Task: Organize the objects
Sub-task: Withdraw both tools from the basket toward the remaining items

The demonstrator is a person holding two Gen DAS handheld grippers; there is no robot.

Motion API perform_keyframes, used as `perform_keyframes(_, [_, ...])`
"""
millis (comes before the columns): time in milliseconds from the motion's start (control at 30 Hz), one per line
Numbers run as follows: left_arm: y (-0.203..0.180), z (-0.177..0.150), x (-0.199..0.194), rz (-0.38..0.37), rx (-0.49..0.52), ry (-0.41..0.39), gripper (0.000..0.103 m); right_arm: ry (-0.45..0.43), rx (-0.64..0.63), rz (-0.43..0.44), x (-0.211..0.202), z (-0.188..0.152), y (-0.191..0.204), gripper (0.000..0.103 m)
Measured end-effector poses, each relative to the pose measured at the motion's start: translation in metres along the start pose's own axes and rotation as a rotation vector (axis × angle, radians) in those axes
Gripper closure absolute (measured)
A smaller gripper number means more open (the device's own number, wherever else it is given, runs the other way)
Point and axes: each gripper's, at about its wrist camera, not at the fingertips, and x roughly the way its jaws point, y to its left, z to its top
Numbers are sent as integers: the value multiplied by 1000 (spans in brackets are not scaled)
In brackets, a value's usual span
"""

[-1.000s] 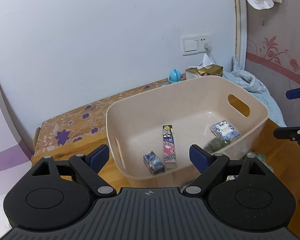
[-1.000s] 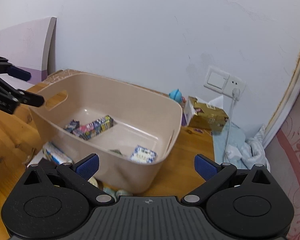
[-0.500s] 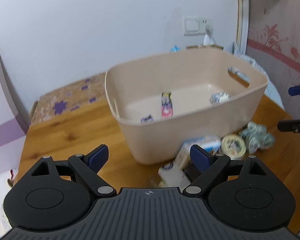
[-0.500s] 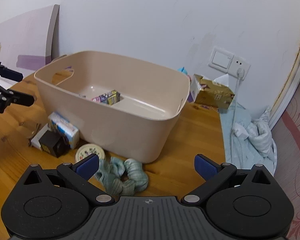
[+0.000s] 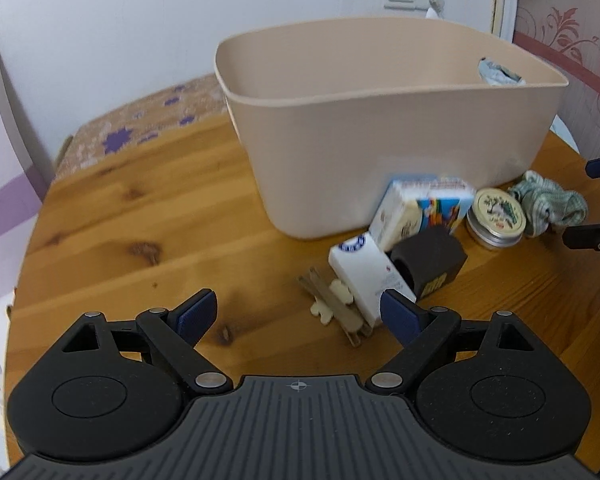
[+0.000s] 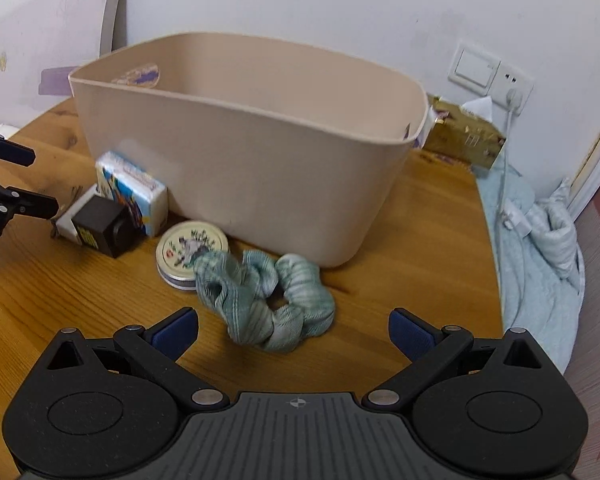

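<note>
A beige plastic bin stands on the wooden table. In front of it lie a white box, a black cube, a blue-and-white packet, a round tin, a teal scrunchie and wooden clips. My left gripper is open and empty, low over the table just before the clips. My right gripper is open and empty, with the scrunchie between its fingers' line.
A patterned mat lies at the table's far left. A gold tissue box and a blue-grey cloth lie right of the bin. A wall socket with cable is behind.
Both grippers have dropped from above the bin's rim down toward the table. The bin's inside is now hidden and the loose items in front of it have come into view.
</note>
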Motion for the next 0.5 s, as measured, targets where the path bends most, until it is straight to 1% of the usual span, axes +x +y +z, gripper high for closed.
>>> perform_keyframes(333, [2, -3, 22, 10, -19, 59, 13, 51, 13, 11, 19, -7, -1, 0])
perform_keyframes(500, [8, -1, 25, -13, -40, 66, 12, 47, 20, 26, 24, -5, -1, 0])
